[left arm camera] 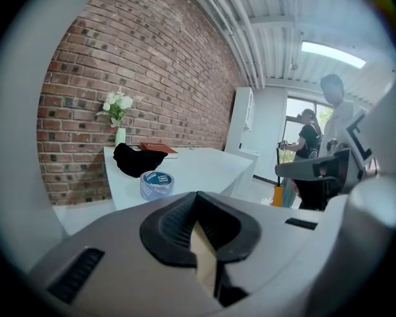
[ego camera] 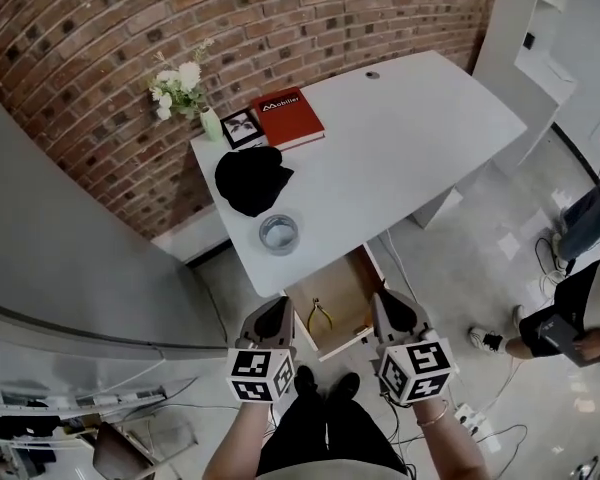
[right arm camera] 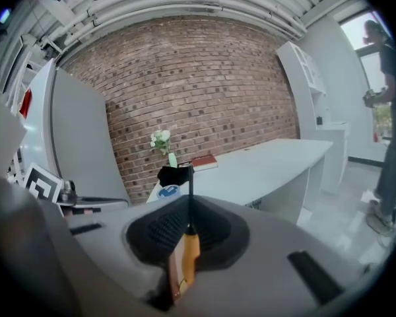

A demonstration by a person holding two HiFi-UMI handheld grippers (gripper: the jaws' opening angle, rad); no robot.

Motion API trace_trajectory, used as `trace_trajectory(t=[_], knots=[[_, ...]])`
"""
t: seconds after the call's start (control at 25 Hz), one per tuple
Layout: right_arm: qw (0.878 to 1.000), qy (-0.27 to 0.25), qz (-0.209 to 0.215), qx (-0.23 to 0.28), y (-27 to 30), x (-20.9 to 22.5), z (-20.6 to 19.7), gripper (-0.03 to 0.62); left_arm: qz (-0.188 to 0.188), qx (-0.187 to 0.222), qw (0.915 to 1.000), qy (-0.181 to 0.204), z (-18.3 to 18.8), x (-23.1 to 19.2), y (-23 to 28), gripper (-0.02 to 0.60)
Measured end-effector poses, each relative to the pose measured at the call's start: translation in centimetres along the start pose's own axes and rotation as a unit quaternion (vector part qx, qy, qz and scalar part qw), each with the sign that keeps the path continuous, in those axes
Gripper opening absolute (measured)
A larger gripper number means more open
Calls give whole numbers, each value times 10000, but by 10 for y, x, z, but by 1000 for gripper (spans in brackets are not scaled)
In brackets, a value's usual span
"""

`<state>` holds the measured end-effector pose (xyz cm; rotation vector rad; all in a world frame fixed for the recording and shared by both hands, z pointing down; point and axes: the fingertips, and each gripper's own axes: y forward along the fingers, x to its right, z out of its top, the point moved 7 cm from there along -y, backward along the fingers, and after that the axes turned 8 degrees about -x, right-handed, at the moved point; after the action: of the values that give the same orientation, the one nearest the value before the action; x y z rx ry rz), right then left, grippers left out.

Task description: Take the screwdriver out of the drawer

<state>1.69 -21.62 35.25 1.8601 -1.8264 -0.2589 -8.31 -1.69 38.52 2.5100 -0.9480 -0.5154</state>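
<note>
surface (ego camera: 410, 118): smooth white, matt. wall (ego camera: 100, 38): rough red brick. drawer (ego camera: 348, 288): bare pale wood inside. screwdriver (right arm camera: 186, 253): glossy orange plastic handle, dark metal shaft. right gripper (right arm camera: 188, 226): matt grey plastic shell, fingers (right arm camera: 152, 233) lined with black ribbed pads. black cloth (ego camera: 250, 180): soft, matt. tape roll (ego camera: 279, 234): glossy translucent plastic. floor (ego camera: 480, 268): polished, reflective.

**Clutter sitting on the white table**

A white table (ego camera: 410, 128) is standing against a brick wall (ego camera: 130, 28). A red book (ego camera: 288, 116) is lying at its far edge, just beside a small picture (ego camera: 242, 127) and a vase of white flowers (ego camera: 185, 93). A black cloth (ego camera: 250, 179) is lying nearer, and a roll of tape (ego camera: 279, 234) is sitting near the front edge.
</note>
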Motion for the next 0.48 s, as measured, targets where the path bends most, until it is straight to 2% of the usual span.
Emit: trace_trajectory(t=[0.48], knots=[[9991,4,-118,399,-39,3,13,21,-7,189,9996,231,19,12,-13,-8]])
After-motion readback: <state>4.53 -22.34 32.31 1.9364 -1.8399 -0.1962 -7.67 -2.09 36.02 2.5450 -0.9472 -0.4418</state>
